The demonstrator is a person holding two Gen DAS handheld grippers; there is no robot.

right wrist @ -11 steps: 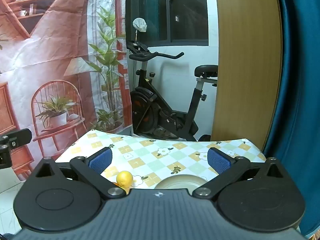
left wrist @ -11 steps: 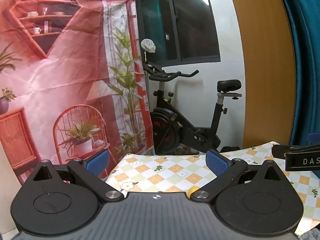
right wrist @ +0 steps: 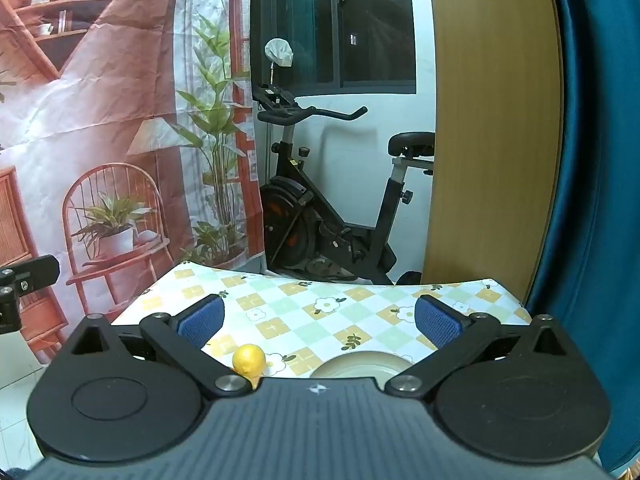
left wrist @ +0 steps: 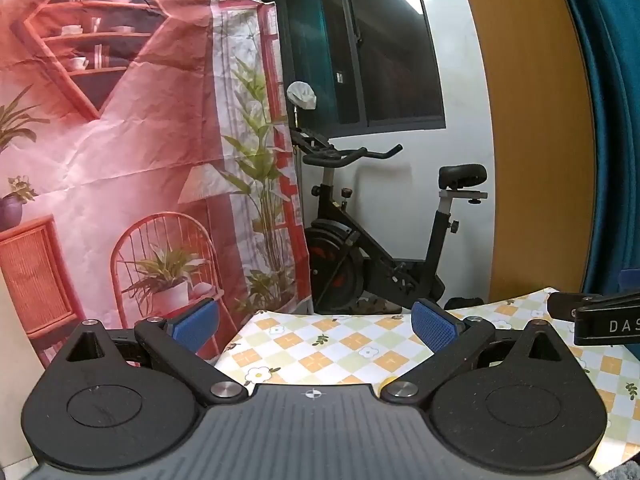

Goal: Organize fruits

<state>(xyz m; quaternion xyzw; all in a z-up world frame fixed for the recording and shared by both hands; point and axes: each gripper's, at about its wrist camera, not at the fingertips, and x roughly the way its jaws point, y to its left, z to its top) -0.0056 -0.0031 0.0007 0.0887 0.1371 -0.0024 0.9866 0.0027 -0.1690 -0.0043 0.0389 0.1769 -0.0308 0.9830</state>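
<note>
Both of your grippers are spread wide and grip nothing. Your right gripper (right wrist: 320, 316) hangs above the near part of the table, blue pads (right wrist: 438, 322) well apart, only checked tablecloth (right wrist: 328, 304) showing between them. Your left gripper (left wrist: 314, 320) is the same: jaws wide, nothing between the pads, nothing touched.

Key relation: the yellow fruit (right wrist: 249, 358), probably a lemon, sits low and to the left of the right gripper's centre line, just beside the left finger linkage and nearer to you than the pads. It looks nearly round, so no long axis worth aligning to. A bit of orange peeks out just under it at the gripper body edge; can't tell what that is. The plate (right wrist: 362, 364) lies just right of the fruit, directly below the right gripper's centre, mostly hidden by the gripper body. Fruit and plate are near but not touching.

From the left wrist view, only a yellow sliver (left wrist: 387, 381) shows at the base of the right finger linkage, likely the same fruit, well under the camera. The other gripper's black body (left wrist: 600, 318) pokes in at the right edge.

Judgement: the right gripper looks better placed for the fruit and the plate, though the pictures don't settle which is nearer. You'd need to tilt down and shift left to bring the fruit between the pads. Task looks barely started: the visible part of the plate holds nothing.

Behind the table: exercise bike (right wrist: 332, 208), printed backdrop (right wrist: 120, 120), blue curtain (right wrist: 592, 160).
</note>
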